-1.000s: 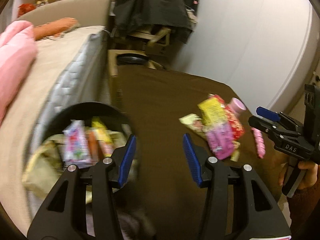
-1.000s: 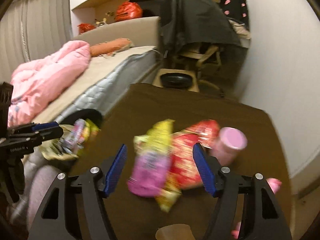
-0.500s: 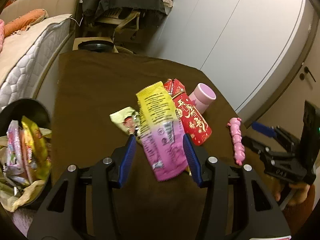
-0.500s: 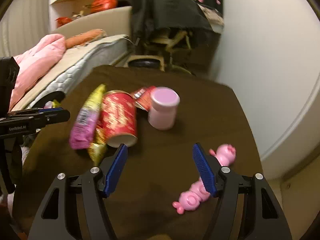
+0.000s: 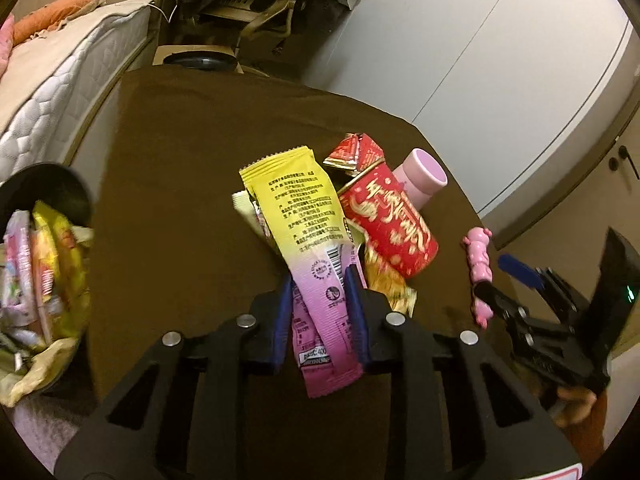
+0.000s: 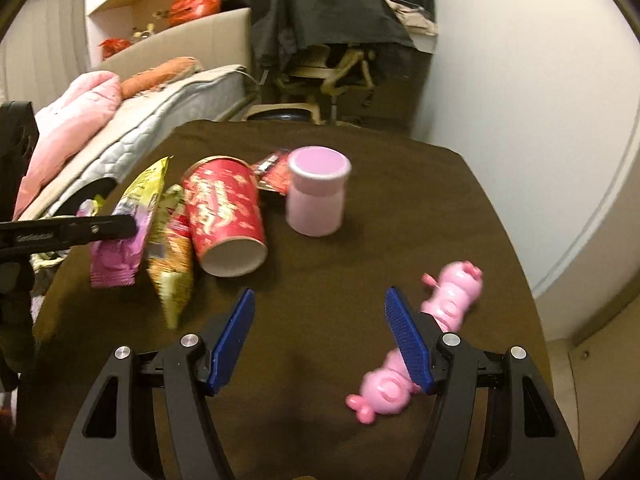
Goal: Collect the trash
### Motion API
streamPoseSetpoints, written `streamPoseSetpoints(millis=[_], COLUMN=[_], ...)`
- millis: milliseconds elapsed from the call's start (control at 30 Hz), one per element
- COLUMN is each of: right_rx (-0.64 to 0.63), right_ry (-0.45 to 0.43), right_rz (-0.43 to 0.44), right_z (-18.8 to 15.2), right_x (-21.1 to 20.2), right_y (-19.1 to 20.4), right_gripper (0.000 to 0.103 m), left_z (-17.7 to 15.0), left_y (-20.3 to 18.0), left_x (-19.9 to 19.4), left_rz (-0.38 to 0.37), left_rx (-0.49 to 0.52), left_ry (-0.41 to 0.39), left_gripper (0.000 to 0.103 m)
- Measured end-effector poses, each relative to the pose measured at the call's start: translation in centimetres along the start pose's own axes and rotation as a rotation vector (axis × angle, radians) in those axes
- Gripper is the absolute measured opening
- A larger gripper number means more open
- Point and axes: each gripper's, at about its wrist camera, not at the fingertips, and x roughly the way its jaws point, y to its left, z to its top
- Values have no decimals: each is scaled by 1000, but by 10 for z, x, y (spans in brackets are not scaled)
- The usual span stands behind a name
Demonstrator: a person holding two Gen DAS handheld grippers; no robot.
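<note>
Pink toy (image 6: pixel 416 344) partly behind right gripper (image 6: pixel 320 340) (motion-blurred), bin (image 5: pixel 48 200) cut by frame edge

brown tabletop (image 6: pixel 400 200) carries a pink toy (image 6: pixel 452 296). bed (image 5: pixel 60 76) with pink blanket (image 6: pixel 72 120) stands beside it; draped chair (image 6: pixel 332 40) beyond.

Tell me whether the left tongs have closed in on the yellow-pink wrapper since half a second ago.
Yes. The left tongs now pinch the yellow-pink wrapper; earlier they straddled it, open, on the same brown table.
</note>
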Motion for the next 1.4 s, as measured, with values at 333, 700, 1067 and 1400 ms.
streamPoseSetpoints(millis=[333, 700, 1067, 1400], right_rx=[-142, -92, 149, 135], right_ry=[-22, -29, 69, 46], right_rz=[95, 71, 181, 185], right_z=[34, 91, 109, 110], right_x=[15, 46, 91, 76], right_y=[63, 65, 22, 5], right_gripper=[64, 64, 51, 50], left_z=[-25, -39, -28, -7], left_y=[23, 39, 55, 59], left_x=[-25, -31, -32, -30], left_rz=[139, 99, 48, 26], left_rx=[89, 55, 7, 8], left_ry=[40, 39, -3, -42], left_gripper=[27, 35, 37, 37])
